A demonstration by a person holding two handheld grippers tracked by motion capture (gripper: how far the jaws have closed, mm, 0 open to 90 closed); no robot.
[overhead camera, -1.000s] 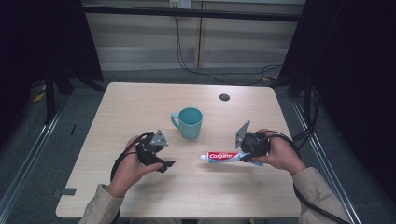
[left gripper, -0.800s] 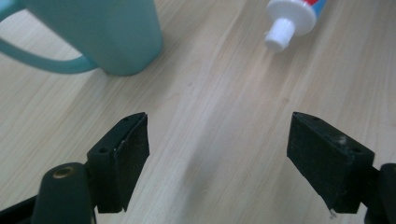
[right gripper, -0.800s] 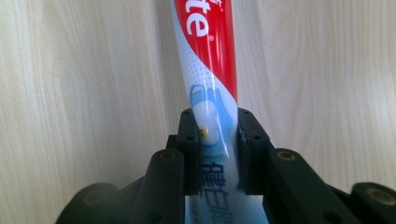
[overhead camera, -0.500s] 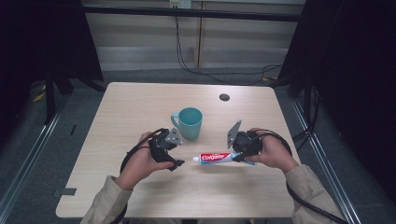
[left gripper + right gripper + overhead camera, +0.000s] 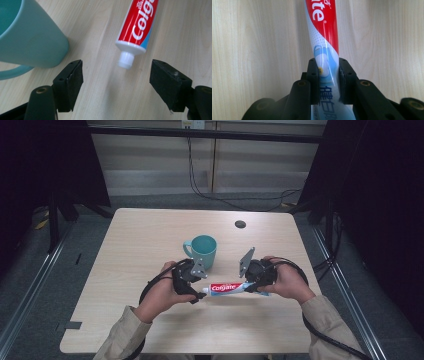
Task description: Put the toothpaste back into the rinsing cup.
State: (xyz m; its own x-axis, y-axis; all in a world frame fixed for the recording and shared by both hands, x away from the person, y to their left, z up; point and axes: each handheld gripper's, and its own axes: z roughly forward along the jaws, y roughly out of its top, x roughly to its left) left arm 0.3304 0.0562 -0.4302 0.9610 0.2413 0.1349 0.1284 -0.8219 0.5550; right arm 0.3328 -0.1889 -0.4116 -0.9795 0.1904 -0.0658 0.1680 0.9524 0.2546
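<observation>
We hold a toothpaste tube (image 5: 231, 288) by its tail and line our other gripper up on its cap.

Our right gripper (image 5: 329, 80) is clenched on the flat blue-and-white tail of the tube, which reaches out over the table (image 5: 140, 235) just in front of the teal mug (image 5: 203, 251). Our left gripper (image 5: 116, 85) has its jaws spread wide, nothing between them, with the white screw cap (image 5: 126, 59) just ahead of the gap and the mug off to one side. We judge the tube light and soft: its glossy skin will slip and dent under a hard squeeze, and pressing the red body could push paste toward the neck. The stiff places are the crimped tail and the ribbed cap with the shoulder behind it, so we would take the cap there, squarely, with modest force.
</observation>
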